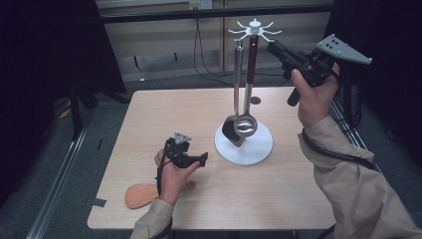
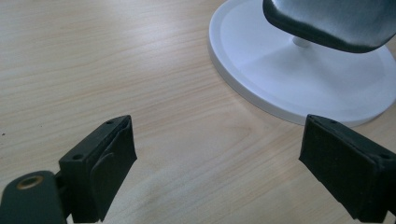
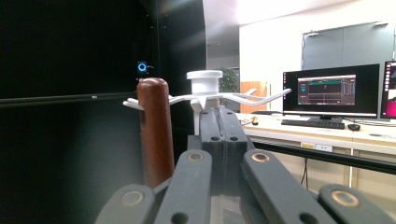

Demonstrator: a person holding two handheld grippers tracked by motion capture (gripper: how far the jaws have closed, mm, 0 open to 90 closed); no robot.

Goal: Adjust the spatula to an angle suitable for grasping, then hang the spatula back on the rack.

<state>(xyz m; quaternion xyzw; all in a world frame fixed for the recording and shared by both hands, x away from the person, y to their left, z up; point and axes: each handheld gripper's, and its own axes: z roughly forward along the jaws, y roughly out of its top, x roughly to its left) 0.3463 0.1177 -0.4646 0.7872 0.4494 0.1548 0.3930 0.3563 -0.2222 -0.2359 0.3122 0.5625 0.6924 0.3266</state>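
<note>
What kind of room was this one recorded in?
Probably an office or lab set up for recording: a light wooden table with dark screens at both sides, and behind it a desk with a lit monitor and keyboard.

Ladle (image 1: 245, 124) glossy metal (handle (image 3: 155, 135) polished wood); table (image 1: 164, 119) matt wood; rack base (image 2: 299, 79) smooth white plastic.

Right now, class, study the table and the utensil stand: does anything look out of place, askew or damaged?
One thing stands out: a wooden spatula lies flat at the table's near edge, under the left hand, while the ladle and another utensil hang upright from the white stand. Nothing looks spilled or broken.
</note>
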